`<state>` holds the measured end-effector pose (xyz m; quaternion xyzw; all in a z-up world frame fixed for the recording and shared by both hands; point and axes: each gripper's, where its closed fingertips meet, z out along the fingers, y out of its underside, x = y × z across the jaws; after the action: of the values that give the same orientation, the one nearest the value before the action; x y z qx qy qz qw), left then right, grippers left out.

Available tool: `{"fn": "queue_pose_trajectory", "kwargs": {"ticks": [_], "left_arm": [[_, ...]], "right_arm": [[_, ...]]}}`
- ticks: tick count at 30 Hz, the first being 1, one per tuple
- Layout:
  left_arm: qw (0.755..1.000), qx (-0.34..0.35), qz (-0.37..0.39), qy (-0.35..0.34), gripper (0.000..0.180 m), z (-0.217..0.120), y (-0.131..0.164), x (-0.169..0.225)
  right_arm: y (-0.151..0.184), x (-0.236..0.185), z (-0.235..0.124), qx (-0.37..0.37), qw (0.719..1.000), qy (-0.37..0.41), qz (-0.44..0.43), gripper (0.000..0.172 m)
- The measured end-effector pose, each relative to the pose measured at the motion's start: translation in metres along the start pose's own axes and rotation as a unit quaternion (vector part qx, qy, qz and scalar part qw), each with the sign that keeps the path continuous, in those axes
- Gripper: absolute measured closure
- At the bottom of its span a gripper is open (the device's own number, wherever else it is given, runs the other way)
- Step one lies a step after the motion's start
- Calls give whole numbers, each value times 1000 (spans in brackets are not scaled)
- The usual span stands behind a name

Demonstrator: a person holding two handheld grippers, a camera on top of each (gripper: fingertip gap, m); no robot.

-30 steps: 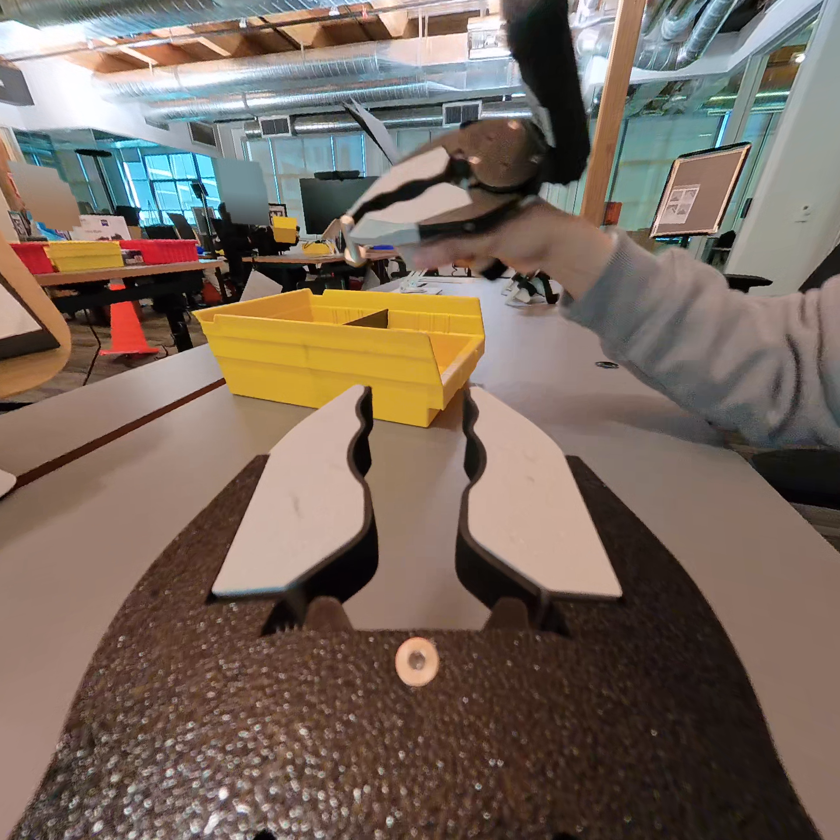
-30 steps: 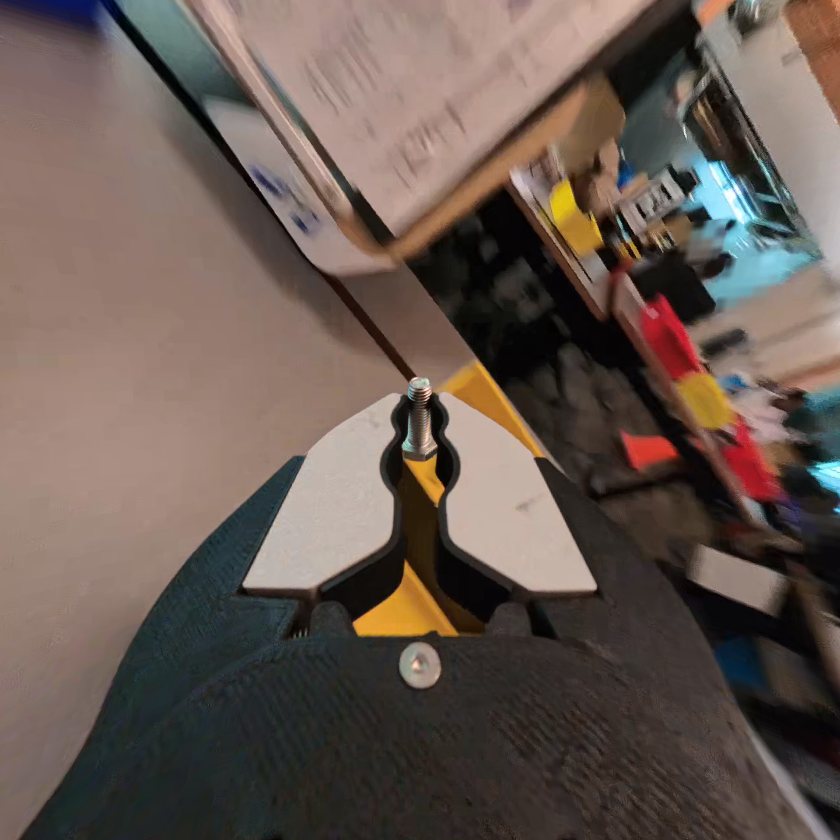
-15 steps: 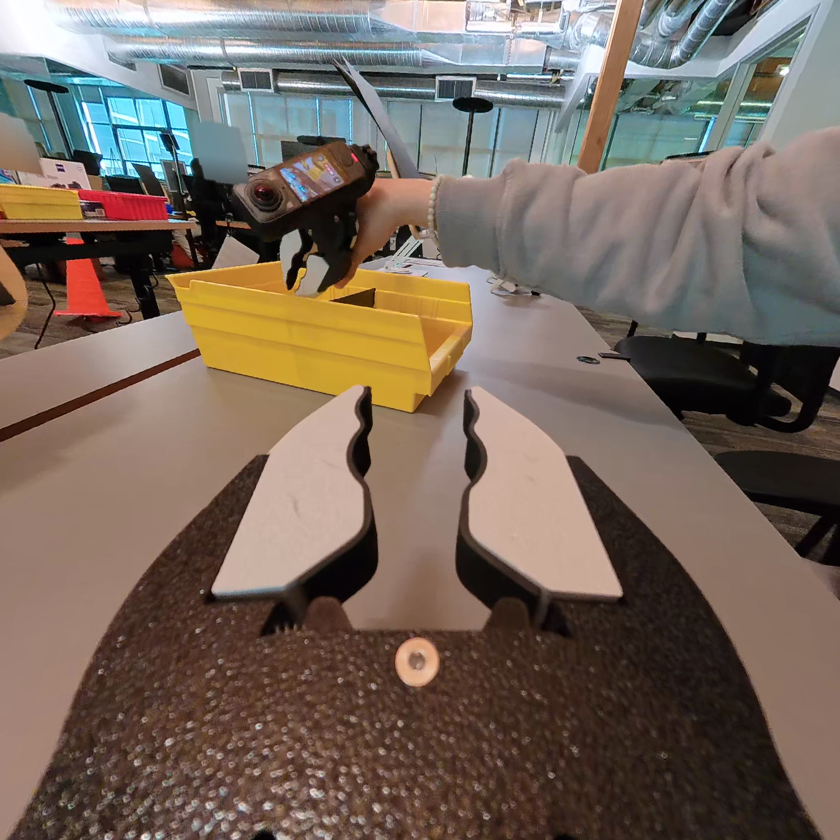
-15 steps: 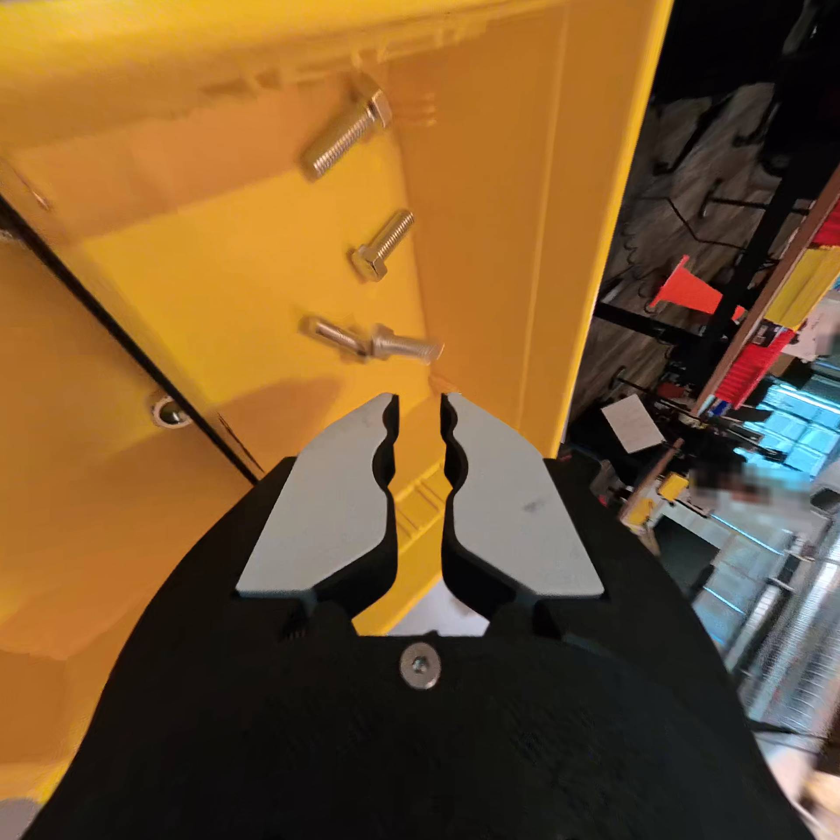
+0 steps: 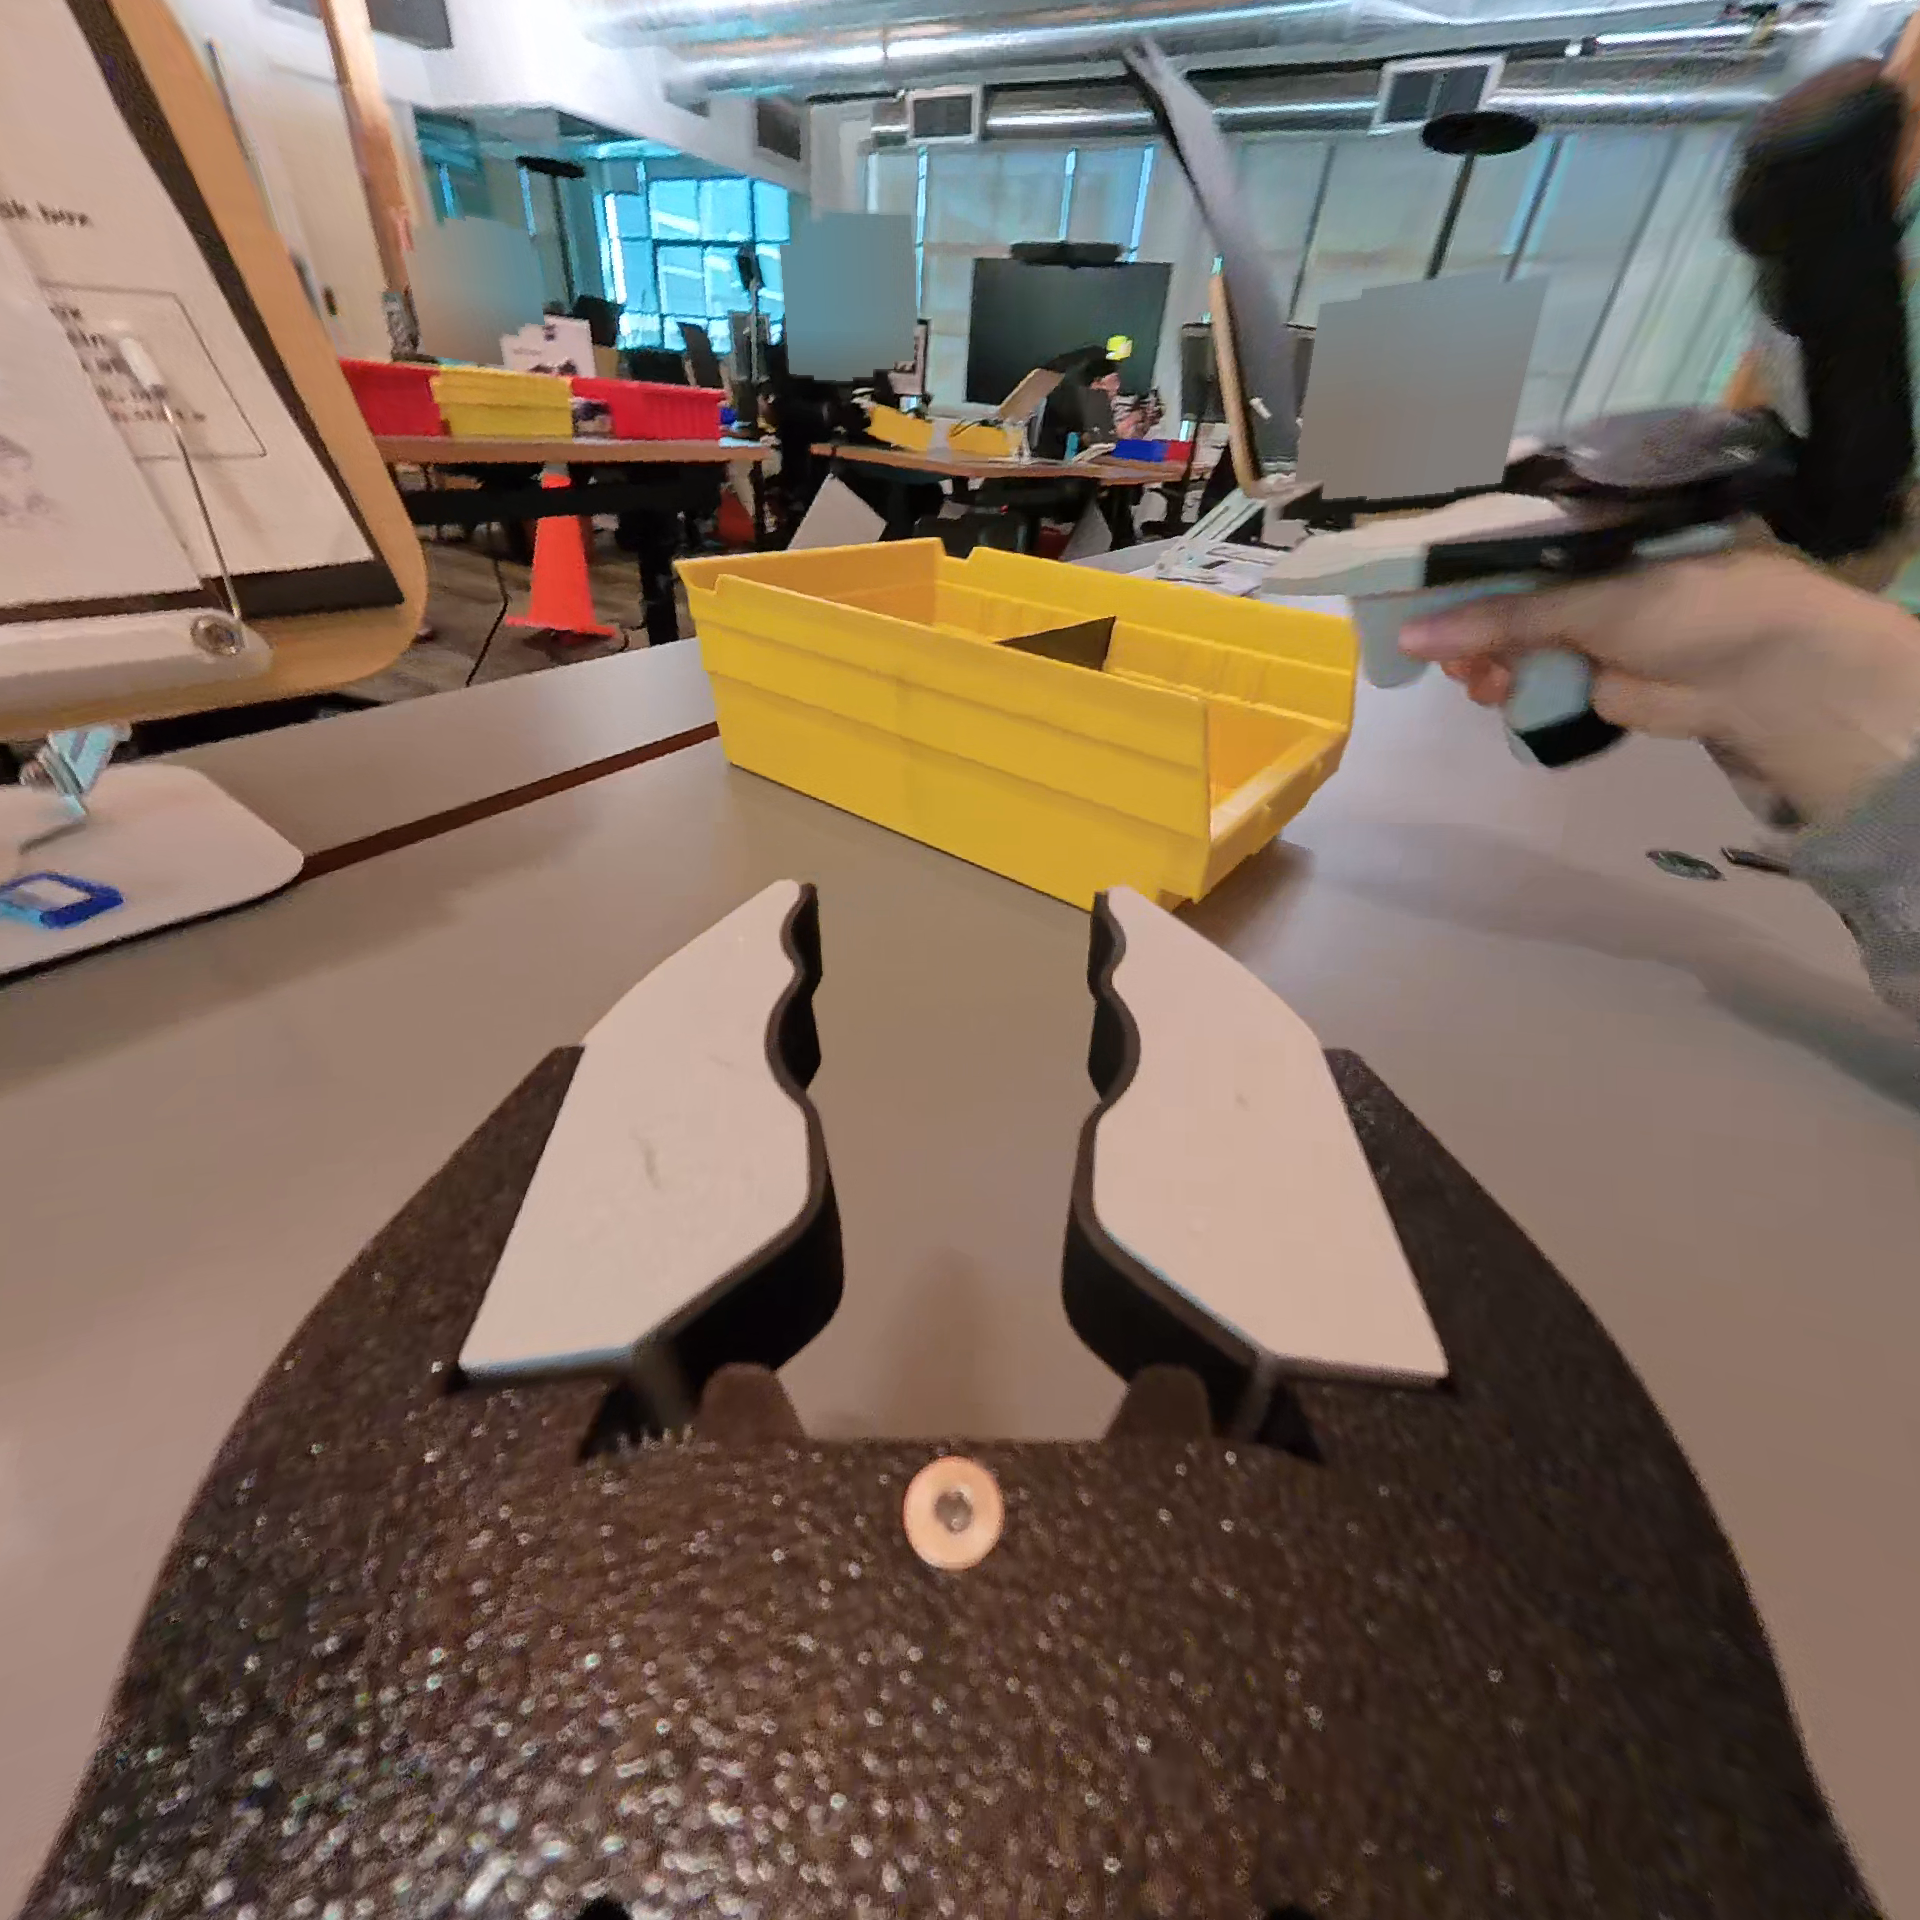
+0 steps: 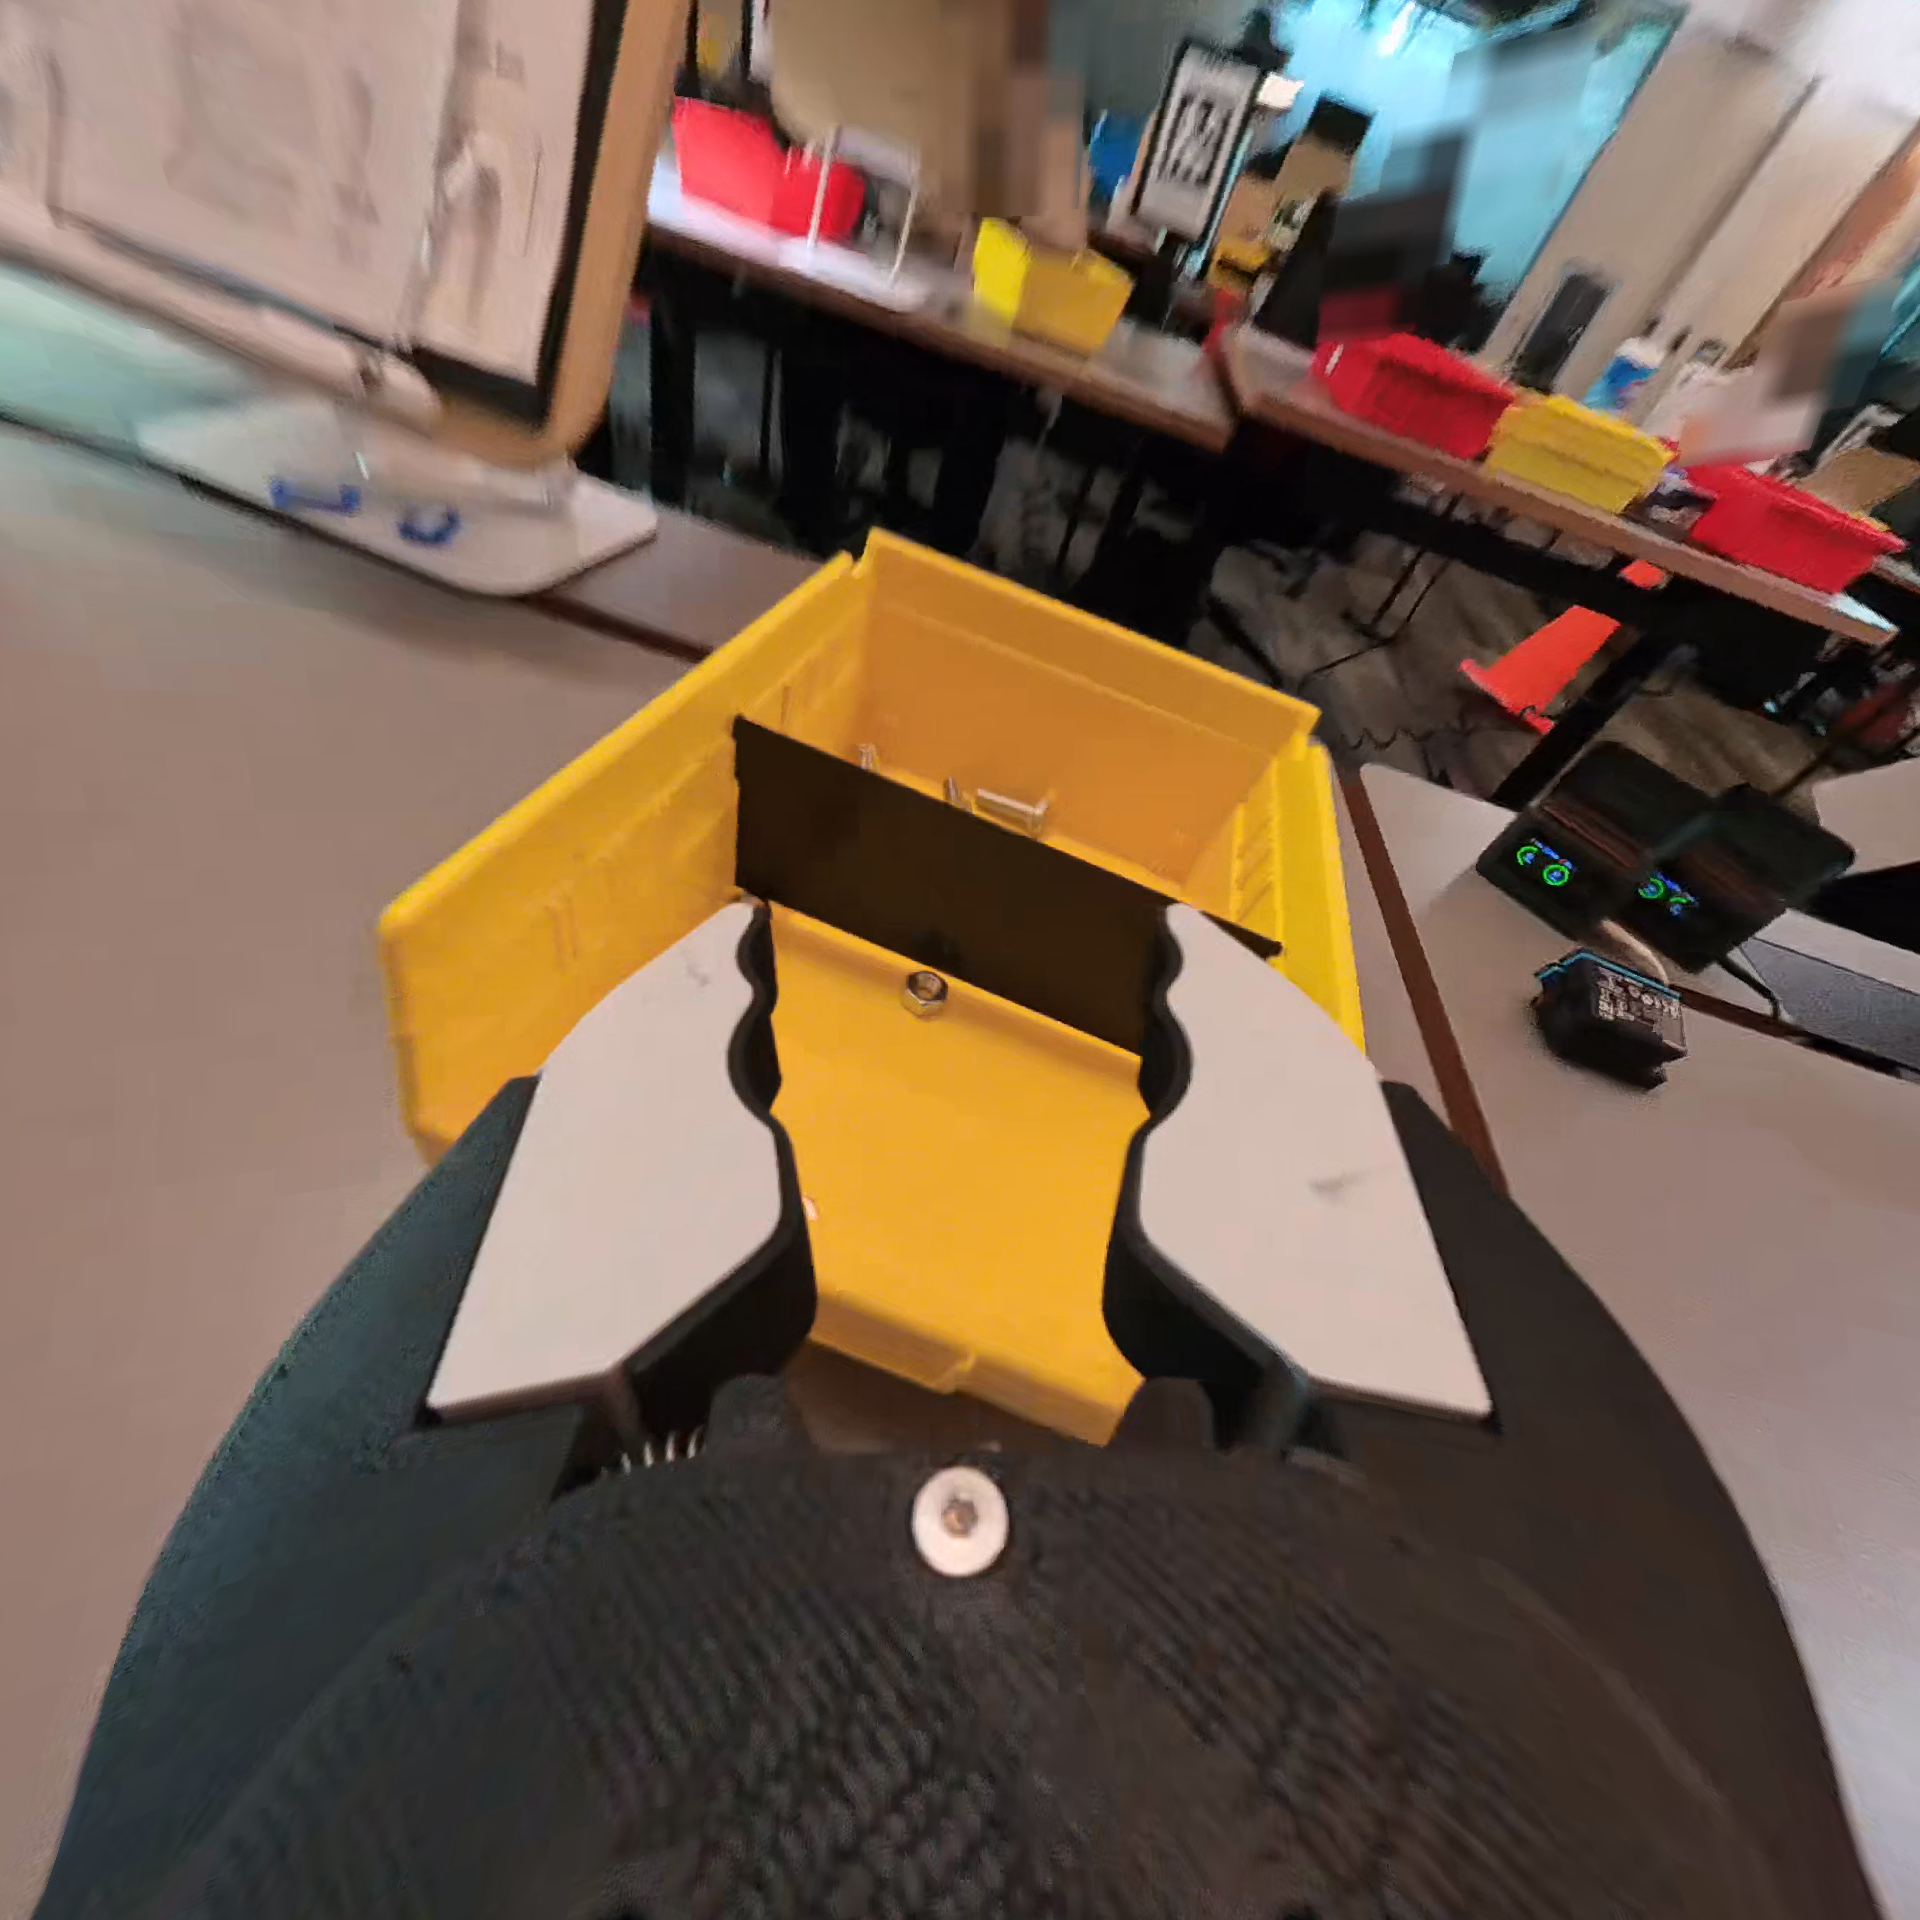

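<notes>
A yellow bin (image 5: 997,758) with a black divider (image 6: 935,883) stands on the grey table (image 5: 312,1039). Silver bolts (image 6: 997,800) lie in its far compartment and a silver nut (image 6: 923,992) lies in the near one by the divider. My right gripper (image 6: 961,925) is open and empty, held above the bin's near end. It also shows in the left wrist view (image 5: 1351,571), held by a hand to the right of the bin. My left gripper (image 5: 951,914) is open and empty over the bare table, short of the bin.
A white stand with a paper board (image 5: 156,416) sits at the table's left. Black devices with lit screens (image 6: 1642,873) lie on the table to the right of the bin. An orange cone (image 5: 556,571) and tables with red and yellow bins (image 5: 499,400) stand behind. Measured from the fingertips, the silver nut (image 6: 923,992) is 15 cm or so from the right gripper and 30 cm from the left.
My right gripper held a bolt a second ago, opened over the bin's far compartment and let it go, then drew back and opened wider. My left gripper opened a little more.
</notes>
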<state>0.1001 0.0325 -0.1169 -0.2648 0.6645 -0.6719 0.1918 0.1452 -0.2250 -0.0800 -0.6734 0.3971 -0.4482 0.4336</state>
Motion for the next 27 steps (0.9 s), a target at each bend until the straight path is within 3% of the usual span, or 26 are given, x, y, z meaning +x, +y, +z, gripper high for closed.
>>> {"fn": "queue_pose_trajectory", "kwargs": {"ticks": [3,6,8,12,15,19,21,23,27], "left_arm": [[999,-37,-32,-5,128,30,8,16],[995,-73,-61,-15,109,68,7,42],[994,-80,-66,-38,103,95,1,56],[988,-107,-71,-89,101,143,4,69],[981,-137,-65,-124,111,166,15,66],[969,-177,5,-170,122,175,31,46],[961,-184,69,-193,156,170,30,35],[948,-196,118,-219,164,158,27,19],[954,-177,102,-221,175,124,25,-9]], "right_arm": [[-3,11,-19,68,997,41,26,100],[1,24,-25,57,994,60,67,81],[0,25,-25,59,994,58,77,78],[-8,26,-28,65,994,64,63,76],[-14,29,-31,80,992,73,61,79],[-24,35,-38,105,989,80,73,83],[-24,38,-39,106,988,80,78,84],[-23,41,-40,106,988,80,81,85],[-24,44,-41,111,986,76,94,88]]}}
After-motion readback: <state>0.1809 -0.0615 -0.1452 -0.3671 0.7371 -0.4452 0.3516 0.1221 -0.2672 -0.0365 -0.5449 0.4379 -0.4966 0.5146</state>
